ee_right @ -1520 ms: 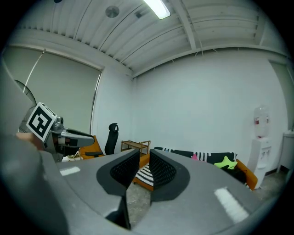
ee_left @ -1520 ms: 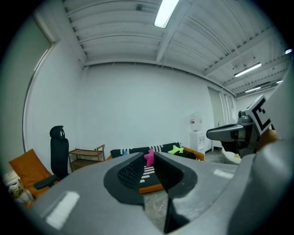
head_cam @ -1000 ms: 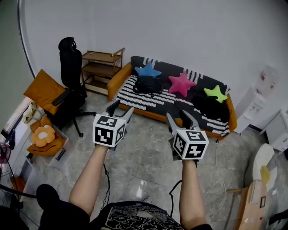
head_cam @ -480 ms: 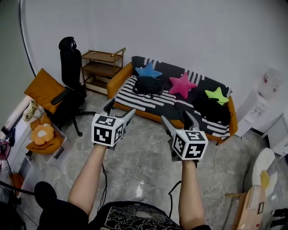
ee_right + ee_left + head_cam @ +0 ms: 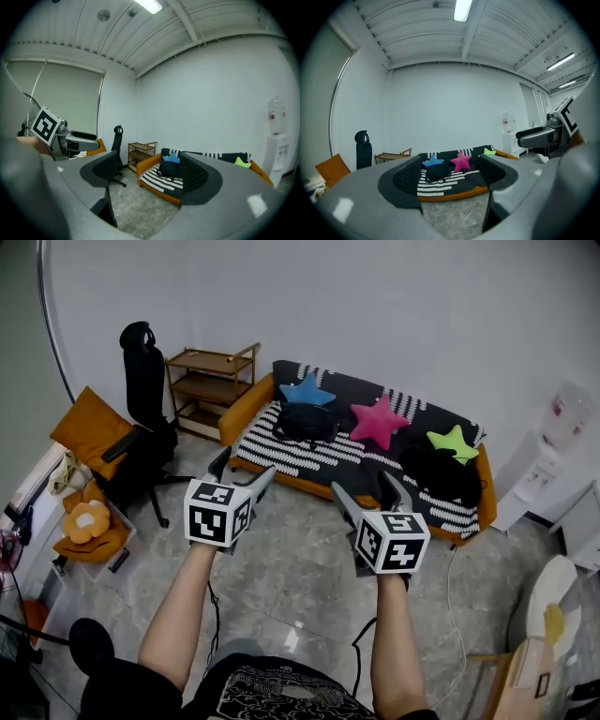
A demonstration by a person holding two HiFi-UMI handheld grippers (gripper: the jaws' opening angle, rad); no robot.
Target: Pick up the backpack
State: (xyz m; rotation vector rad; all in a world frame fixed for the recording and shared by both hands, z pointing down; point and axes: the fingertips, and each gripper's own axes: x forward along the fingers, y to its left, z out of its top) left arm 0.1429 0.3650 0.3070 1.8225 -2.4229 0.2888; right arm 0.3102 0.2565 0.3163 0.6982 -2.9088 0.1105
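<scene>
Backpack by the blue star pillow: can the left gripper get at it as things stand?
Probably not yet. The left gripper, jaws apart and empty, hangs over bare floor short of the sofa, where the backpack lies. Nothing stands between them, so a step forward should do.

Ceiling tube lamps (image 5: 461, 9) give bright, even light and soft shadows; the floor (image 5: 292, 637) shows pale glare. Both gripper views warp toward black edges.
</scene>
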